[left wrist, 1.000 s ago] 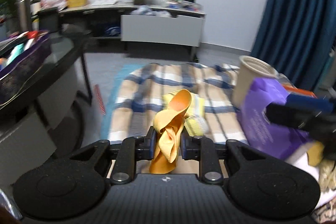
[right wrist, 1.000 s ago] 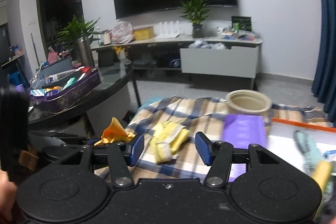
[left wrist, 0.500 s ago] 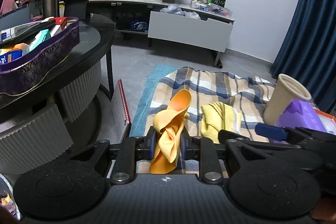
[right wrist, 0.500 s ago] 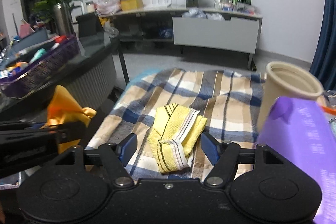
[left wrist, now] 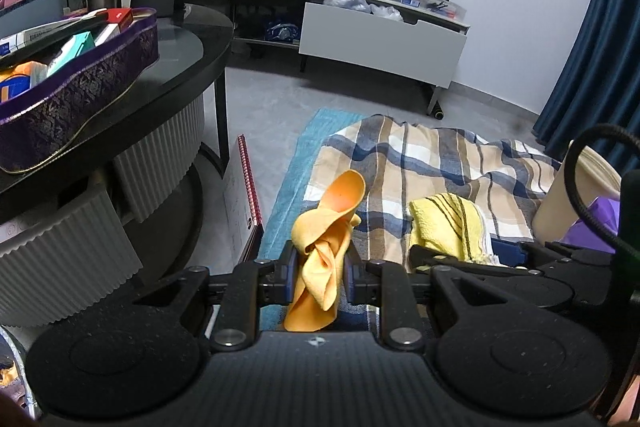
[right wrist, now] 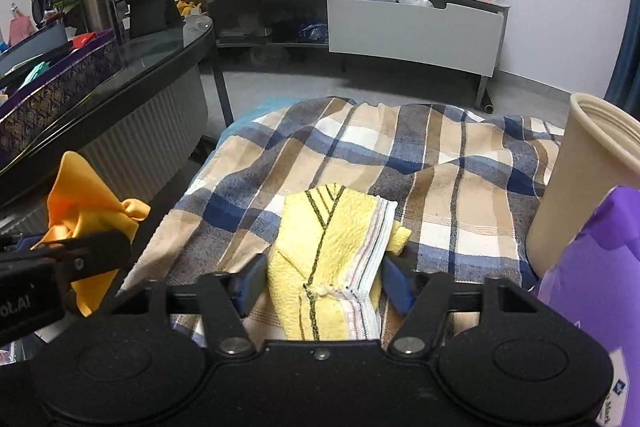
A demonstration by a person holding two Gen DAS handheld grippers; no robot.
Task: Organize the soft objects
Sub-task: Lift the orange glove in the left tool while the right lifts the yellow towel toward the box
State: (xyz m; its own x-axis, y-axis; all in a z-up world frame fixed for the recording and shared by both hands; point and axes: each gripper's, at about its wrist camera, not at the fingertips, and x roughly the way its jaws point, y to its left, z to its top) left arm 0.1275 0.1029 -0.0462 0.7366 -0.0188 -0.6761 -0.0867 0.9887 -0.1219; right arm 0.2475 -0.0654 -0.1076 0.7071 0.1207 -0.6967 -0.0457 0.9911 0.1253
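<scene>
Two soft cloths are in play. Nearest, the left gripper (left wrist: pixel 318 277) has its fingers clamped together on a crumpled orange cloth of smooth, thin fabric (left wrist: pixel 326 247), which is pinched at its middle, with one rounded flap standing up and the tail hanging below, clear of the bedding. Just to its right, the right gripper (right wrist: pixel 322 283) has its blue-padded fingers apart, one on each side of a folded yellow terry towel with dark and pale stripes (right wrist: pixel 336 251); the pads look close to or against the towel's edges, though I cannot tell whether they press it. The towel lies on a rumpled plaid blanket in blue, tan and white (right wrist: pixel 440 163), a woven sheet with soft ridges. At the right edge stand a glossy purple bag (right wrist: pixel 592 267) and, beyond it, a tall cream ribbed container (right wrist: pixel 580 167), open at the top. Far left sits a dark glass-topped round surface (left wrist: pixel 184 59). The likely risk: when the fingers close, they may catch only the towel's top fold, so it would unfold and sag when lifted, or they may nip the blanket beneath and drag it. The slick orange cloth, held by a narrow bunch, could also slip out if jolted, and the two grippers are close enough to collide.
</scene>
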